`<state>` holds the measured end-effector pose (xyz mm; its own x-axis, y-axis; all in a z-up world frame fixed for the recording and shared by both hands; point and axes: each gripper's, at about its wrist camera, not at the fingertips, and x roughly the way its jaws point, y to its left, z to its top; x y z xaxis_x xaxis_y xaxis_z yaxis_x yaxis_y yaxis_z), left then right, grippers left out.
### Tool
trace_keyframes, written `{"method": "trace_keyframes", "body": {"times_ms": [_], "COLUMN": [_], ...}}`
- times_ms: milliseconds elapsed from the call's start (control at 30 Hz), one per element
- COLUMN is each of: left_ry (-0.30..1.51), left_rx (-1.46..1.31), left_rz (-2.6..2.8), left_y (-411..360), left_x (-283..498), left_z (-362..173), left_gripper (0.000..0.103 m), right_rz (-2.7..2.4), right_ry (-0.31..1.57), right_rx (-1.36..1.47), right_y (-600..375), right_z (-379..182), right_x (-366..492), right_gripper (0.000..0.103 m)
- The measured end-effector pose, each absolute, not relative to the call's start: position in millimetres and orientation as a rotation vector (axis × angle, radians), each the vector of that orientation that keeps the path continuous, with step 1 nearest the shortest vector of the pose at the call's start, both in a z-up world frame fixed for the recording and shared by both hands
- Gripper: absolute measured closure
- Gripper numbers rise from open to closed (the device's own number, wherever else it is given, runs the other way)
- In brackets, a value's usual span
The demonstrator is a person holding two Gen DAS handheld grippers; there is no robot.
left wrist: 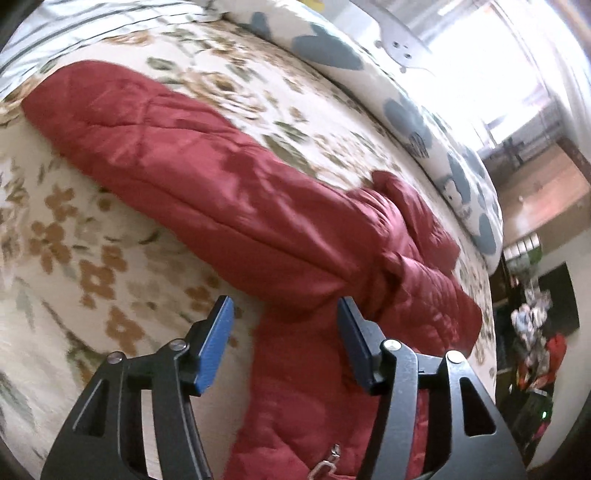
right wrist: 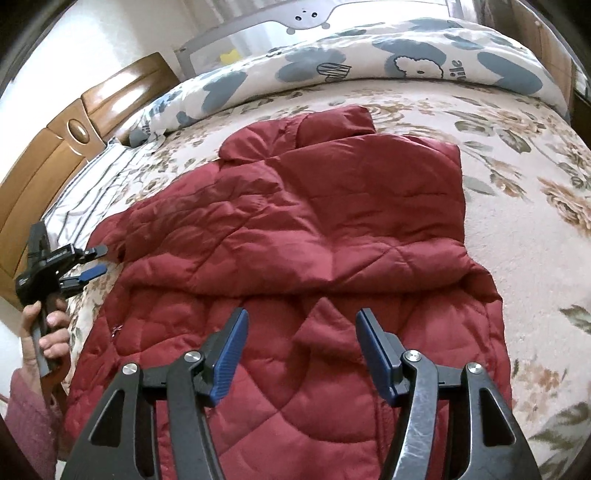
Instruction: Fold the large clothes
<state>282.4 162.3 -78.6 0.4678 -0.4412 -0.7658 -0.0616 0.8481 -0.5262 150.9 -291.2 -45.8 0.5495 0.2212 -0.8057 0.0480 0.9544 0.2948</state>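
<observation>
A dark red quilted jacket (left wrist: 221,184) (right wrist: 314,221) lies spread on the bed, with its upper part folded over the lower part. My left gripper (left wrist: 284,310) hovers open at the jacket's side edge, and its blue pads (left wrist: 218,343) touch no cloth. In the right wrist view the left gripper (right wrist: 98,260) stands just off the jacket's left edge, held by a person's hand (right wrist: 51,332). My right gripper (right wrist: 303,321) hangs open above the jacket's near half with nothing gripped.
The bed has a cream floral cover (left wrist: 74,240) (right wrist: 535,221). A rolled duvet with blue flowers (left wrist: 406,110) (right wrist: 369,70) lies along the far side. A wooden headboard (right wrist: 55,147) and a striped pillow (right wrist: 103,184) are at the left. A grey bed rail (right wrist: 303,18) stands behind.
</observation>
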Motion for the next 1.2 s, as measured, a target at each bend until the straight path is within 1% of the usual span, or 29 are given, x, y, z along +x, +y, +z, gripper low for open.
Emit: {"method": "trace_keyframes", "body": {"times_ms": [67,133,367,567,700,767,800,833,867,900,1000,1200], "left_ry": [1.067,1.057,1.054,1.025,0.996,0.964,0.959,0.954,0.943,0.931,0.899,0.835], "left_rx": [-0.557,-0.584,-0.636,-0.784,-0.873,-0.895,-0.898,-0.903,-0.913,-0.921,-0.911,-0.836], "left_rz": [-0.222,-0.191,-0.051,0.052,0.113,0.116,0.107,0.096,0.077,0.054,0.0,-0.086], "left_y": [173.8,186.4,237.9,297.2,326.9,333.9,334.2,334.1,333.6,332.5,322.9,294.1], "left_x": [285.7,288.7,323.4,361.7,371.0,371.9,372.3,371.7,369.7,368.0,359.8,341.8], "left_z": [-81.3,-84.6,-103.5,-120.9,-132.0,-130.5,-129.6,-128.4,-126.2,-123.4,-107.9,-63.4], "left_gripper": [0.044,0.037,0.037,0.037,0.038,0.054,0.069,0.079,0.083,0.09,0.094,0.096], "right_rz": [0.109,0.115,0.12,0.137,0.138,0.136,0.135,0.132,0.131,0.13,0.125,0.137], "right_ry": [0.987,0.984,0.988,1.009,1.011,1.011,1.011,1.01,1.009,1.008,1.006,0.995], "right_rx": [0.302,0.305,0.296,0.291,0.284,0.284,0.285,0.285,0.286,0.288,0.295,0.299], "right_y": [-288.3,-286.4,-282.1,-275.9,-274.1,-274.2,-274.8,-275.7,-276.1,-277.0,-278.4,-276.8], "right_z": [-44.0,-41.4,-39.2,-40.7,-39.7,-39.4,-39.3,-39.3,-39.1,-39.3,-39.3,-36.9], "right_x": [149.5,147.7,139.9,132.4,126.8,125.3,124.5,123.6,123.1,122.9,122.6,119.9], "right_gripper": [0.041,0.041,0.04,0.04,0.04,0.04,0.04,0.04,0.04,0.04,0.04,0.04]}}
